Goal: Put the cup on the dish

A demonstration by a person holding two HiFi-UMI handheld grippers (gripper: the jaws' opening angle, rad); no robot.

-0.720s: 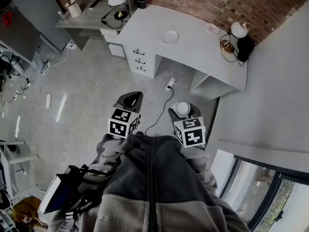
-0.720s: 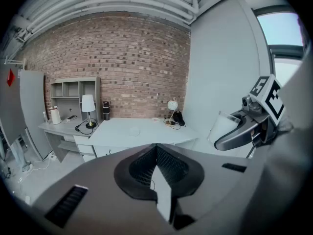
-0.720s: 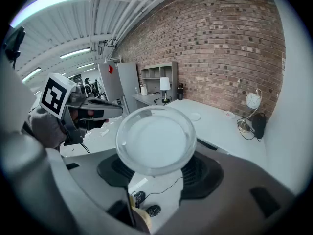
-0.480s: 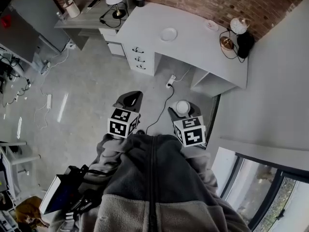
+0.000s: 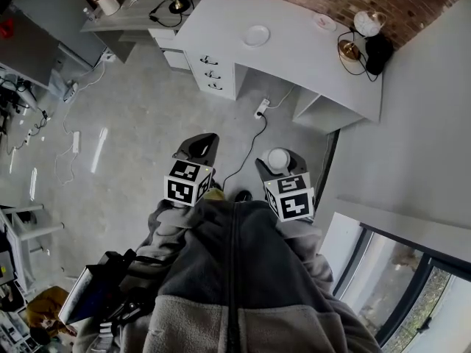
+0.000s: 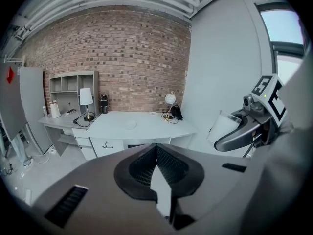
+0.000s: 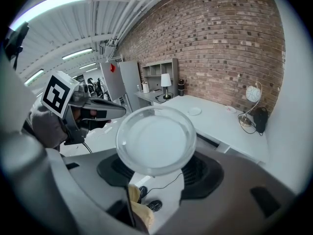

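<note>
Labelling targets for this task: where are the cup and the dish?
cup (image 7: 155, 141): right gripper view, centre of its round end.
dish (image 5: 256, 35): head view, its centre.

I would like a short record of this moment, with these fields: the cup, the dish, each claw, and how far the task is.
cup: clear round cup, between the jaws of the right claw
right claw: shut on the cup
left claw: shut, nothing in it
dish: small white round dish, nothing on it, on the white desk, far ahead of the person
task: cup not yet on the dish
</note>
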